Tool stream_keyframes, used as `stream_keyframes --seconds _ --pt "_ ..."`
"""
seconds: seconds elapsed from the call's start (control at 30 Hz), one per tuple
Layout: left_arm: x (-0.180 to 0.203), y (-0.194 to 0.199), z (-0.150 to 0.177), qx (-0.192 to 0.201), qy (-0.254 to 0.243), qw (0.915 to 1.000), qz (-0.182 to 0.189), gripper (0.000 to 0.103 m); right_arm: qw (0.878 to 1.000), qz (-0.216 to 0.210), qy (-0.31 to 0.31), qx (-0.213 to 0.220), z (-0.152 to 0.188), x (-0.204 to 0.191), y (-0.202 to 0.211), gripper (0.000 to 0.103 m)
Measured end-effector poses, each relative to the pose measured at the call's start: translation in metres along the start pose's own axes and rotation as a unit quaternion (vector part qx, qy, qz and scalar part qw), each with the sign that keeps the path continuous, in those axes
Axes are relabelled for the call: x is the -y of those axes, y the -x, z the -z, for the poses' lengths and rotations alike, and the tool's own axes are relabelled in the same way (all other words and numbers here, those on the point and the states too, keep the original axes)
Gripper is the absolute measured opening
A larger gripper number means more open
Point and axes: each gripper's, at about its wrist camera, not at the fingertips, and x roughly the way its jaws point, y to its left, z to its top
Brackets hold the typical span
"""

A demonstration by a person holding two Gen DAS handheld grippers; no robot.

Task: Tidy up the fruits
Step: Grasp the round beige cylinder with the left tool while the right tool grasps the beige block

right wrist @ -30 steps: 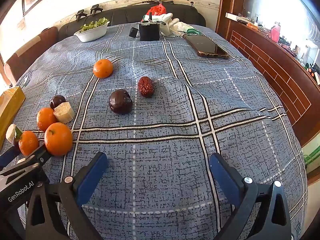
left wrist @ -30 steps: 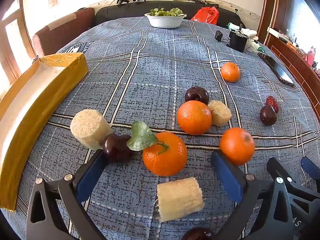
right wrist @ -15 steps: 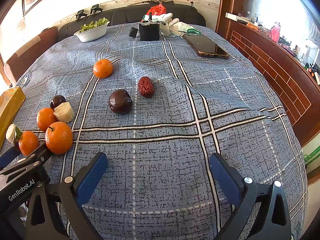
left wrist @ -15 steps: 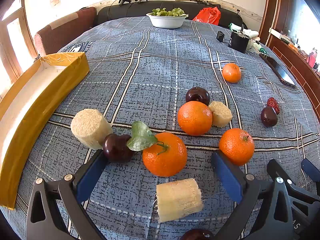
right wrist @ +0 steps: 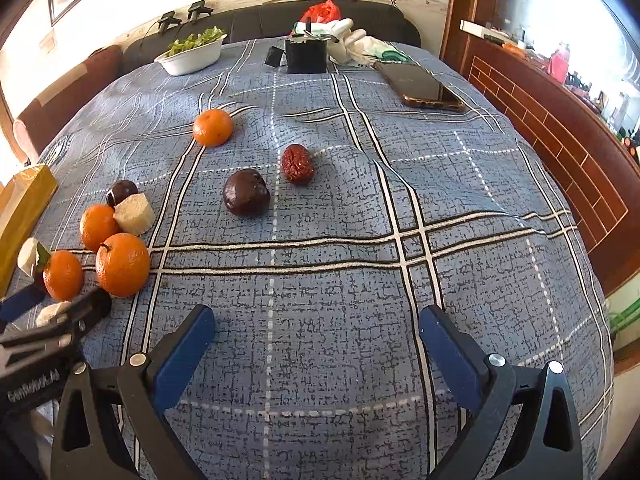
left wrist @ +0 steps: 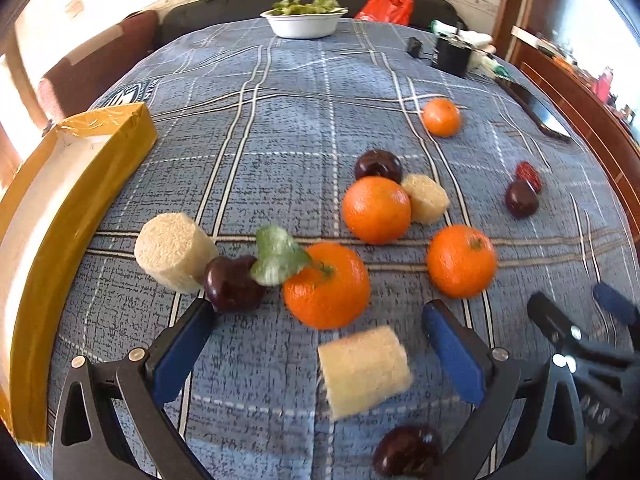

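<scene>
1. Left wrist view sits low over the tablecloth (left wrist: pixel 304 128), looking along its fingers close at the leafed orange (left wrist: pixel 326 286).
2. Right wrist view faces farther across, toward the phone (right wrist: pixel 420 86).
3. Both share the white bowl (left wrist: pixel 302 24) and the oranges.

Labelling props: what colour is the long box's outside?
Golden yellow, glossy tape-like wrap on the box; clearest in the left wrist view.

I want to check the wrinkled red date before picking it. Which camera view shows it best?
The right wrist view shows the red date best: sharp, unobstructed, wrinkles visible, lying apart from the dark plum. The left wrist view shows it only small and blurred near the right edge, just behind that plum.
</scene>
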Motion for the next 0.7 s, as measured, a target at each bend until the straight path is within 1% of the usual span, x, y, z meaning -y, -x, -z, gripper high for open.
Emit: stream_keyframes --seconds 0.07,0.13,0.17,0.2,0.27,0.3,0.37,0.43,0.47,0.53,0.57,0.6,0.63,0.67,0.7 --pt "-0.002 0.005 0.007 -0.003 -0.008 0.9999 0.008 0.103 1.0 -0.002 0.001 -0.01 -0.002 0.001 -0.001 0.103" --pt "-0.009 0.017 0.017 0.009 -0.001 0.9995 0.029 0.1 1.0 -0.002 0.002 -0.013 -0.001 0.0 0.0 0.103" --pt "-0.015 0.027 0.021 0.023 0.007 0.9989 0.041 0.096 1.0 -0.001 0.002 -0.014 -0.001 0.0 0.0 0.103" --pt "-0.021 0.037 0.025 0.038 0.012 0.9981 0.046 0.094 1.0 -0.001 0.004 -0.015 0.0 -0.001 0.002 0.103" --pt "-0.037 0.067 0.034 0.088 0.02 0.9948 0.047 0.094 1.0 -0.001 0.005 -0.012 0.001 -0.001 0.003 0.103" --pt "-0.048 0.085 0.038 0.118 0.025 0.9917 0.046 0.094 1.0 -0.001 0.005 -0.011 0.002 -0.001 0.003 0.103" --pt "-0.072 0.123 0.044 0.174 0.043 0.9834 0.032 0.094 1.0 0.0 0.005 -0.008 0.003 -0.001 0.004 0.103" --pt "-0.101 0.162 0.051 0.226 0.067 0.9716 0.017 0.095 1.0 0.005 0.004 -0.006 0.005 -0.002 0.006 0.103" --pt "-0.115 0.182 0.055 0.251 0.081 0.9644 0.009 0.095 1.0 0.008 0.005 -0.004 0.006 -0.003 0.006 0.103" --pt "-0.135 0.206 0.055 0.286 0.098 0.9532 -0.011 0.095 1.0 0.015 0.012 -0.002 0.006 -0.005 0.008 0.103" --pt "-0.144 0.216 0.057 0.298 0.102 0.9487 -0.025 0.095 1.0 0.02 0.016 -0.002 0.006 -0.006 0.01 0.102" --pt "-0.151 0.224 0.059 0.307 0.104 0.945 -0.041 0.095 0.999 0.025 0.022 0.001 0.007 -0.008 0.014 0.099" --pt "-0.158 0.229 0.061 0.311 0.104 0.9433 -0.051 0.096 0.999 0.022 0.024 0.006 0.008 -0.009 0.019 0.094" --pt "-0.163 0.23 0.061 0.31 0.106 0.9438 -0.048 0.099 1.0 0.01 0.023 0.015 0.009 -0.01 0.027 0.093" --pt "-0.169 0.228 0.06 0.305 0.112 0.9453 -0.034 0.1 0.999 -0.012 0.021 0.03 0.011 -0.011 0.04 0.093"
